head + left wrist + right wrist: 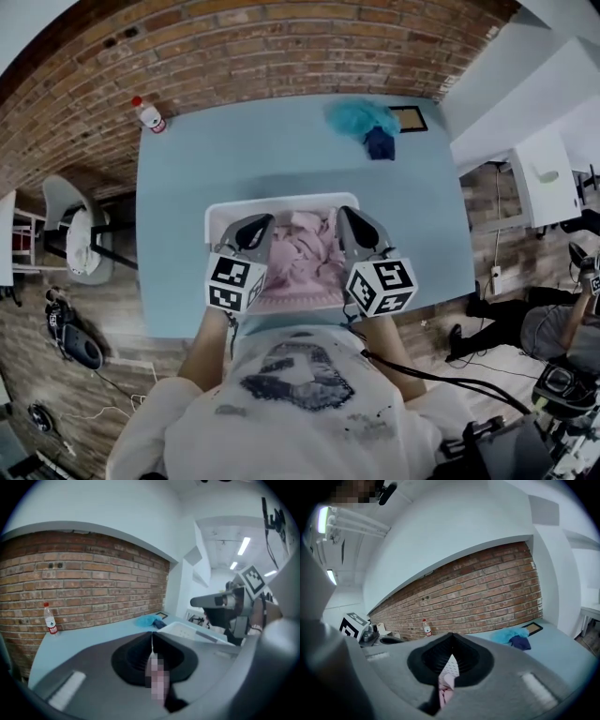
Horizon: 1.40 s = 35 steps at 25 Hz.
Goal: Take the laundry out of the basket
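A white basket (pixel 281 202) stands on the light blue table (pixel 187 225) close to the person, with pink laundry (pixel 305 253) bunched inside. My left gripper (pixel 255 230) hangs over the basket's left side and my right gripper (pixel 352 223) over its right side. In the left gripper view the jaws (pixel 151 641) meet in a thin line, shut, with the basket's rim (pixel 187 631) just beyond. In the right gripper view the jaws (pixel 451 639) are also shut, and pink laundry (pixel 446 686) shows below them. I see no cloth pinched in either.
A teal cloth (pixel 361 117) and a dark blue cloth (pixel 379 143) lie at the table's far right beside a small framed board (pixel 410 119). A plastic bottle (pixel 148 114) stands at the far left corner, against the brick wall (pixel 281 47). A chair (pixel 75 230) stands on the left.
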### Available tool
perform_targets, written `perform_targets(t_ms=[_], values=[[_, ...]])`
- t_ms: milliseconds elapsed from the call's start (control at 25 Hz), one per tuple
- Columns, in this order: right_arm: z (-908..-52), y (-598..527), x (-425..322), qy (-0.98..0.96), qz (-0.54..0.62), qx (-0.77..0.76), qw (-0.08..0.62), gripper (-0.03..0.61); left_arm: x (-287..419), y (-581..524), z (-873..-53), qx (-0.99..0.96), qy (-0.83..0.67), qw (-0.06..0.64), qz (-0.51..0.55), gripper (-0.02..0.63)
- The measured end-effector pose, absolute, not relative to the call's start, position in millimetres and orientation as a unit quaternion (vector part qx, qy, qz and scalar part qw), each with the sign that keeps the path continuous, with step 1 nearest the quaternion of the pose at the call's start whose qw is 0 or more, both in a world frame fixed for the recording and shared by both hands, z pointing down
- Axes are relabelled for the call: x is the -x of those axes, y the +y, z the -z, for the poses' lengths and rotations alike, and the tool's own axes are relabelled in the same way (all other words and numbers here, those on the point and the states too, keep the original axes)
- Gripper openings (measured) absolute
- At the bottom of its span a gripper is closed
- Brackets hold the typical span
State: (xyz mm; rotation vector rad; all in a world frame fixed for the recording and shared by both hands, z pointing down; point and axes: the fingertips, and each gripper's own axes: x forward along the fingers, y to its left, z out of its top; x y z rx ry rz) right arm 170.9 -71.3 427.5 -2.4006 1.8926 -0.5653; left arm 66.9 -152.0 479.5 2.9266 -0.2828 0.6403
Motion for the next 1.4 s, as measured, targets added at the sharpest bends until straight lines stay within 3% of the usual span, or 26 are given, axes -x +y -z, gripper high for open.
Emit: perform_targets(t_ms=[160,360,800,1080,1400], values=[[-429.3,-61.7,-180.7,0.596,0.185,0.781,0.018,-0.003,-77.5,-137.8,-494.8,-0.966,-0.057,0.083,-0.239,0.011],[-433.1,-51.7,-189.7,0.587,0.191,0.786,0.023,-0.003,-90.2,-123.5,-506.8,-0.96,-0.026,0.095,-0.263,0.09],[-441.9,-42.9,-201.2,0.582,0.202,0.787,0.024,-0.003,-104.0,-95.1,-539.4,-0.938,0.031,0.14,-0.317,0.299],[-449.6,-40.4,-205.1,0.578,0.208,0.789,0.025,-0.003,-108.6,-71.7,-571.4,-0.916,0.074,0.146,-0.367,0.472],[-455.1,-34.1,-220.4,0.569,0.218,0.793,0.027,-0.003,-121.7,-56.1,-605.3,-0.891,0.107,0.154,-0.413,0.486]])
